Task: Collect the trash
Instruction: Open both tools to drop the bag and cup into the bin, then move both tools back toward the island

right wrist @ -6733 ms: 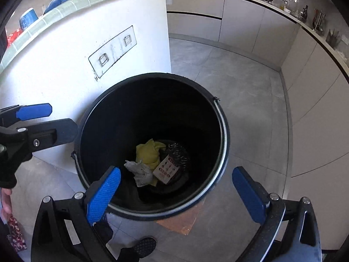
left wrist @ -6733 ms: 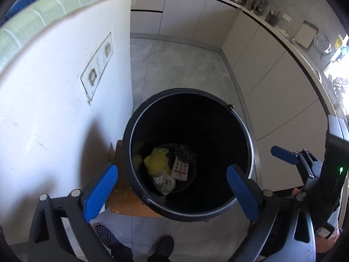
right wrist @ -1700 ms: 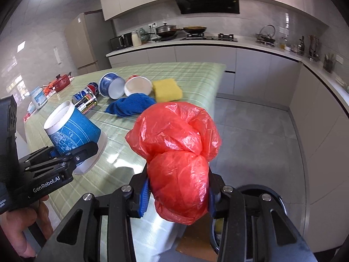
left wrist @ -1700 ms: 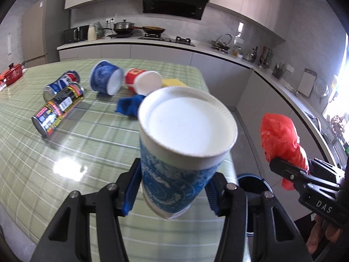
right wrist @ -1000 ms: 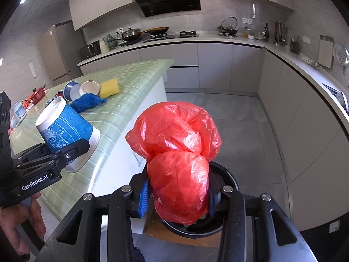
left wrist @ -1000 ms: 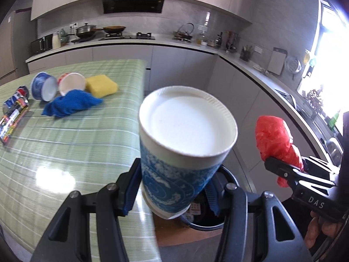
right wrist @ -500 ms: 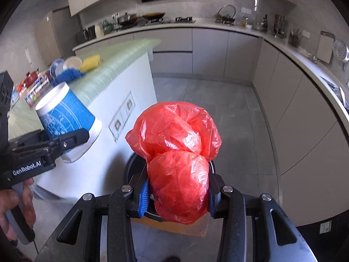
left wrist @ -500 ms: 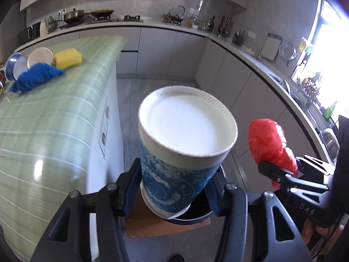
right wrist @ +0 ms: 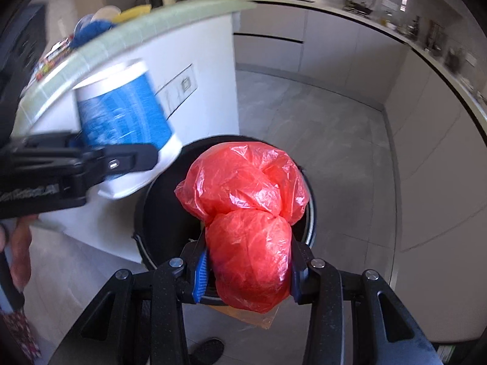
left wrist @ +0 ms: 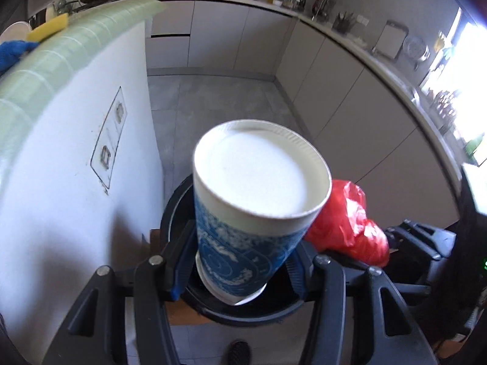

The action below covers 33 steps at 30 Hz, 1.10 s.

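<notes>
Red bag (right wrist: pixel 248 237) and blue cup (left wrist: pixel 255 213), each pinched in a claw, have swung from the surface to over the bin (right wrist: pixel 152 213); drop's probably next.

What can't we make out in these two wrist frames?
- Bin contents: hidden in both views, by the red bag in the right wrist view and the blue cup in the left.
- Cup's print: motion-blurred in the right wrist view.
- Items on the counter: blurred, at the frame edge.
- Right gripper: fingertips hidden behind the bag in the left view.
</notes>
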Available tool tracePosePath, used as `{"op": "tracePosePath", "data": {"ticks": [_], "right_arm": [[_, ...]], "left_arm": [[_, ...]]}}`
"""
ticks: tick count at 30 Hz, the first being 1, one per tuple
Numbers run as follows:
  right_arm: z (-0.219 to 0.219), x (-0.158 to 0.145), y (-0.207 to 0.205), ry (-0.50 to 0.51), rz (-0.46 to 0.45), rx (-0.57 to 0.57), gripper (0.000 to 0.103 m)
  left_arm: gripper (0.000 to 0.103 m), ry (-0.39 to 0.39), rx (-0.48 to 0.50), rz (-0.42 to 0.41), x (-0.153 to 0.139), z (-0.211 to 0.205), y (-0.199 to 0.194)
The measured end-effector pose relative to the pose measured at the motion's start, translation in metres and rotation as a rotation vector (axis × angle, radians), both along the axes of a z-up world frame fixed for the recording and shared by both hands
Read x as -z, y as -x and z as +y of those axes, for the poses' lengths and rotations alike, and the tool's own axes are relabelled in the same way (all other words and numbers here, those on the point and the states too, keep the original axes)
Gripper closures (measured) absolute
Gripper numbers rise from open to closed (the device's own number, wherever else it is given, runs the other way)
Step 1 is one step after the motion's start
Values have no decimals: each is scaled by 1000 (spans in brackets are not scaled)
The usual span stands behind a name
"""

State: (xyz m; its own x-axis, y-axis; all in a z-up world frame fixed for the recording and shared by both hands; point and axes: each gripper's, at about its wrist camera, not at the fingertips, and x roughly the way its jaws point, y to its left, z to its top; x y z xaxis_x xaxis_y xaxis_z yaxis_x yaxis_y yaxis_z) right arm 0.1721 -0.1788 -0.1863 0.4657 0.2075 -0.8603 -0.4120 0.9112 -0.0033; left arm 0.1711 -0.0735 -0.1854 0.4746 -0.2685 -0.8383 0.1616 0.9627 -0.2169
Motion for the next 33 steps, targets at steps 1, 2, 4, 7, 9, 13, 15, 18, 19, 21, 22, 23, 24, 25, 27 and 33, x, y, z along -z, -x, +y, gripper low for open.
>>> {"op": "tracePosePath", "data": {"ticks": [1,2,4,7,9,13,15,18,19,21,22,23,24,25,27,33], "right_arm": [[0,6,-2,6,1,-19,59],[1,13,-5,14,8,-47,59],[4,34,-10,29,44,-111,59],[7,72,-9,109,51,-190,0],[0,78,-4,116,39,-185,0],[-19,64,11,97,-3,-120,0],[-26,55,15,87,-10,-87,0],[-39,36,16,82,-19,-9,0],[-42,31,16,83,-25,15,0],[-47,16,17,78,-41,74,0],[-48,9,14,70,-46,96,0],[-49,1,15,53,-53,112,0],[-59,-9,14,38,-60,127,0],[-60,-18,16,28,-70,139,0],[-60,-36,17,1,-94,150,0],[-53,-87,25,-69,-185,167,0]], "left_arm": [[48,9,1,16,7,1,-2],[45,28,1,34,14,2,-4],[28,81,14,69,28,2,-9],[17,2,-68,171,55,5,-13],[15,16,-111,151,51,11,-2],[12,-31,-128,88,35,9,26],[11,-64,-118,56,25,4,36],[11,-96,-134,8,4,-1,44],[11,-98,-147,-14,-4,-2,50],[11,-86,-161,-46,-21,-2,56],[11,-82,-168,-64,-29,-1,61],[11,-82,-172,-73,-35,-3,64],[10,-79,-175,-87,-46,-3,69],[10,-77,-177,-97,-50,-2,65],[10,-80,-183,-124,-69,1,71],[10,-67,-211,-144,-112,24,79]]}}
